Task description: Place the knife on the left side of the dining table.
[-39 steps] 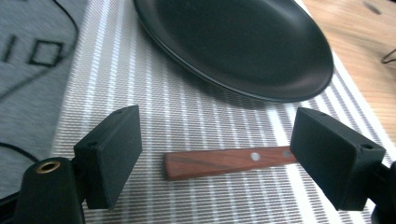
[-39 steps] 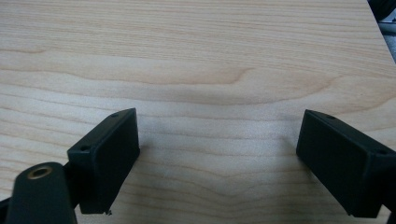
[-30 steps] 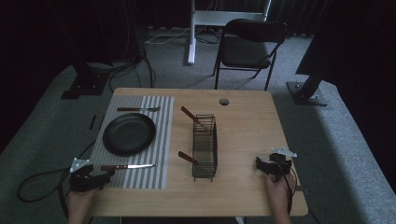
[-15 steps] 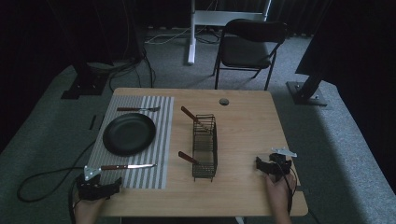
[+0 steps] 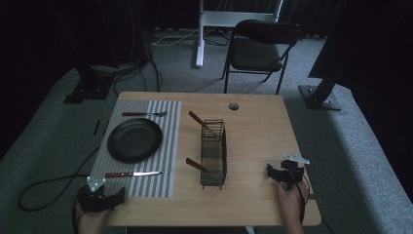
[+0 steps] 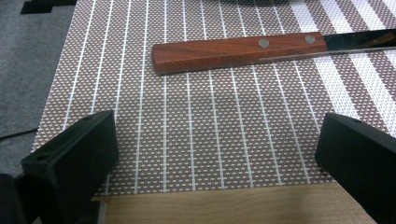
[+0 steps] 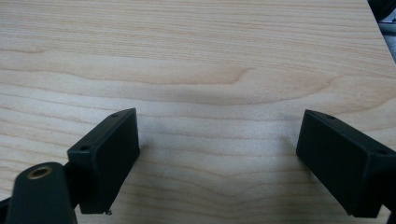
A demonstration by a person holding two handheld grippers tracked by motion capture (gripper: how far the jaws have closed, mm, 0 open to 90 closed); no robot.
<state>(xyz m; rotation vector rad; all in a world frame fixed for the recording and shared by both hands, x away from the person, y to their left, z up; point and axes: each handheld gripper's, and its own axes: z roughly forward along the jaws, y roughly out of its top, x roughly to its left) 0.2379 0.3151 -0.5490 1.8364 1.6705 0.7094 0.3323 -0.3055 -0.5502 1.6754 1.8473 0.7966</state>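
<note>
A light wooden worktop (image 5: 258, 131) stands on grey carpet, seen from above, with a dark folding chair (image 5: 258, 46) beyond its far edge. A striped woven placemat (image 5: 168, 141) covers the left part of the worktop. On the placemat sits a round black plate (image 5: 134, 140). Past the plate, near the mat's far edge, lies a fork with a wooden handle (image 5: 143, 114). Nearer the person, a knife with a wooden handle (image 5: 132, 173) lies across the mat, its blade pointing right.

Near the middle of the worktop stands a narrow black wire basket (image 5: 213, 153). Two wooden-handled utensils lean out of it to the left, one at the far end (image 5: 199, 119) and one at the near end (image 5: 196, 165). A small round grommet (image 5: 234, 106) sits near the worktop's far edge.

The left claw (image 5: 109, 200) rests at the near left corner, held by a hand (image 5: 90, 222), a cable trailing to the floor. In the left gripper view its jaws stand wide apart over the placemat's near edge, holding nothing, with the knife handle (image 6: 238, 50) lying just ahead.

The right claw (image 5: 272, 173) sits near the right front edge, held by the other hand (image 5: 290, 202). In the right gripper view its jaws are spread wide over bare wood, holding nothing.
</note>
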